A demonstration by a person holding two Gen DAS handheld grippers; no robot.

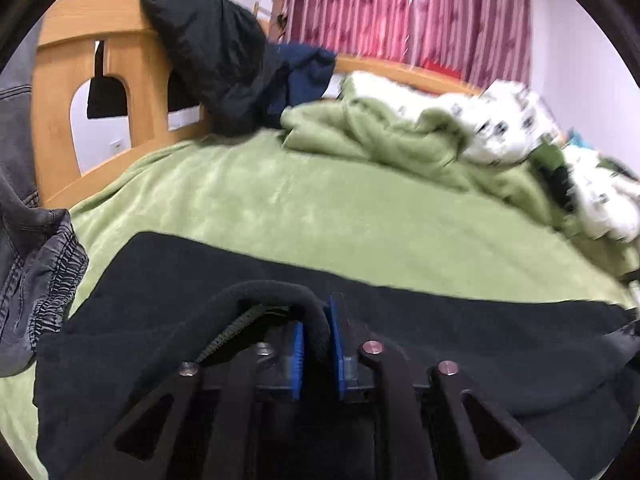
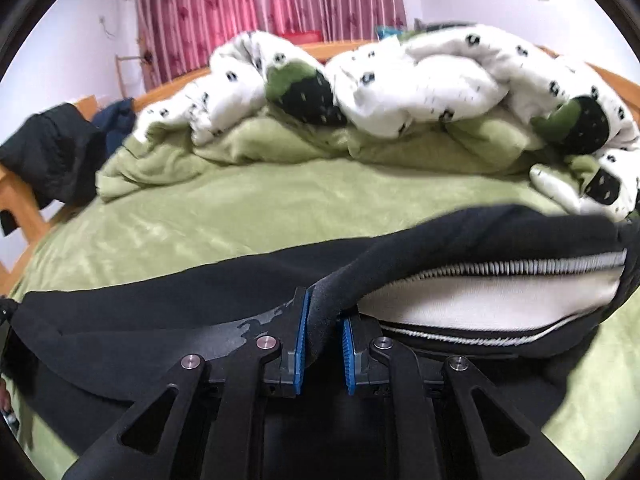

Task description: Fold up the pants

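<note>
Black pants [image 1: 168, 300] lie spread across a green bed sheet [image 1: 280, 200]. My left gripper [image 1: 318, 344] is shut on a thick black edge of the pants, which loops up between its blue pads [image 1: 297, 356]. In the right wrist view, my right gripper [image 2: 324, 332] is shut on another black edge of the pants [image 2: 460, 232], lifted above the sheet [image 2: 200, 224]. Beside it an open zipper [image 2: 520, 266] shows a white pocket lining [image 2: 480, 300].
Grey jeans [image 1: 36, 280] lie at the left edge. A wooden bed frame [image 1: 60, 92] carries a black jacket [image 1: 208, 60]. A crumpled green blanket [image 1: 380, 132] and white patterned duvet [image 2: 420, 80] are piled at the far side. Red curtains [image 1: 400, 8] hang behind.
</note>
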